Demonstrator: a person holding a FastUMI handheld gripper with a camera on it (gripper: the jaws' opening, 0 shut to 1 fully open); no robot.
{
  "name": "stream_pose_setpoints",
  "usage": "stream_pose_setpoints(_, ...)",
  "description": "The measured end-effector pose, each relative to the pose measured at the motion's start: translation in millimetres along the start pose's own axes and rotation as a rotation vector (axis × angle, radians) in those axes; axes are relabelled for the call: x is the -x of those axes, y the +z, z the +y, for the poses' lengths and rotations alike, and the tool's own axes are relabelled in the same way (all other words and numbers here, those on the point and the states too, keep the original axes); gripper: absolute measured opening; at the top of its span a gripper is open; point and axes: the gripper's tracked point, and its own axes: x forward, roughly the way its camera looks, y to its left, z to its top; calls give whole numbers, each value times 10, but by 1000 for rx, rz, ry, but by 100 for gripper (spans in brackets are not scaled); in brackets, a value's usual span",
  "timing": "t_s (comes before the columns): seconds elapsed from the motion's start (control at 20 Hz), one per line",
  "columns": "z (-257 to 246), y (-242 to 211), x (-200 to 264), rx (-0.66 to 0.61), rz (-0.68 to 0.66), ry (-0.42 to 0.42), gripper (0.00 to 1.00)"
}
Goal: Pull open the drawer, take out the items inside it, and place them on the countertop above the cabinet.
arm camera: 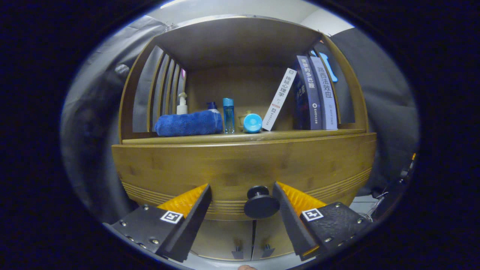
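Drawer (240,168) closed, its wooden front spanning the cabinet just under the countertop (240,137). Round dark knob (260,204) sits between the gripper (242,193) fingers, closer to the right one; fingers spread apart, not touching it. On countertop: folded blue towel (189,123) toward left edge, pump bottle (182,105) behind it, blue-capped bottle (228,115) and blue round lid (252,123) mid-counter, books (313,93) leaning at right edge. Two lower cabinet doors (251,240) beneath the drawer.
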Motion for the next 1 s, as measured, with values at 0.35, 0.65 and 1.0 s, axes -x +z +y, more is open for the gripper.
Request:
stream_pose_setpoints(0.35,-363,-78,671,-26,145,-27,99)
stream_pose_setpoints(0.65,-710,765,1878,12,116,-73,99)
stream_pose_setpoints(1.0,-356,2210,2993,-39,-67,-16,99)
